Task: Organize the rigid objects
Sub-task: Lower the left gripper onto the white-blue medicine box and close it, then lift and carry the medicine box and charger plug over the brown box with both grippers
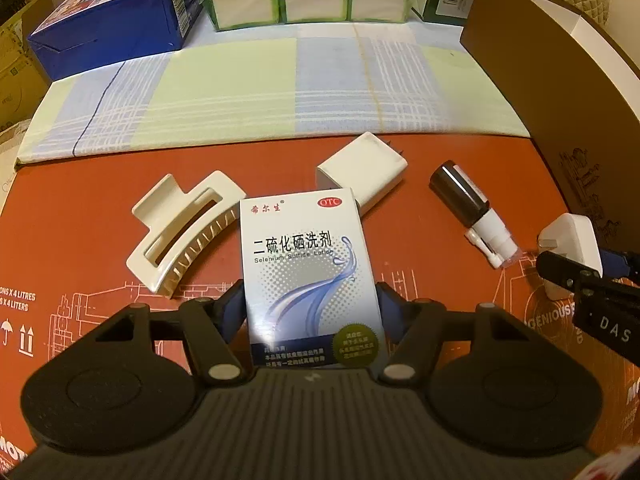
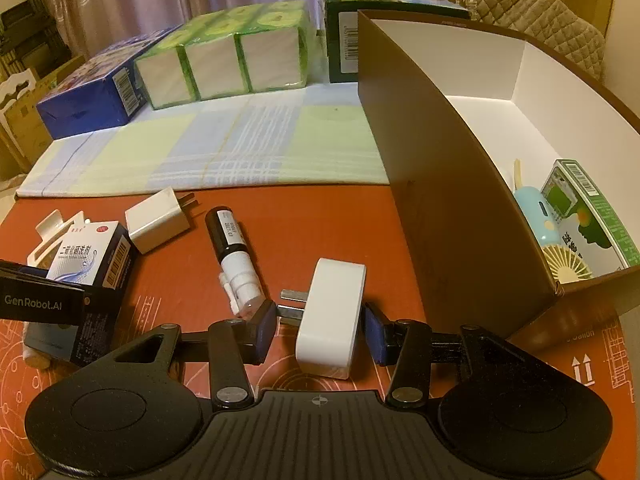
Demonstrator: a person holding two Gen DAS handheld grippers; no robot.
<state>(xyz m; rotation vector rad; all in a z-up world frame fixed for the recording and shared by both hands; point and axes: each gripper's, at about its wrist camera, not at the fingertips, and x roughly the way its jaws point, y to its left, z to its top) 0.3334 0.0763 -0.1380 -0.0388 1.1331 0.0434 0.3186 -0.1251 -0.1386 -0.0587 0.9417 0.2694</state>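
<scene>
Between the left hand-held gripper's (image 1: 312,304) closed pads sits the lotion box (image 1: 310,276); the right hand-held gripper (image 2: 320,330) brackets the plug (image 2: 332,316), ungripped.

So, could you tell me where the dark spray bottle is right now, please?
The spray bottle lies on the orange board, between the small white charger to its left and the white plug adapter to its right, which sits between the right gripper's fingers.

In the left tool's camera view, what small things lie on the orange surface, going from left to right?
Cream plastic hair claw → blue-and-white lotion box held in the left tool → dark spray bottle with white nozzle → white plug adapter by the right tool.
</scene>
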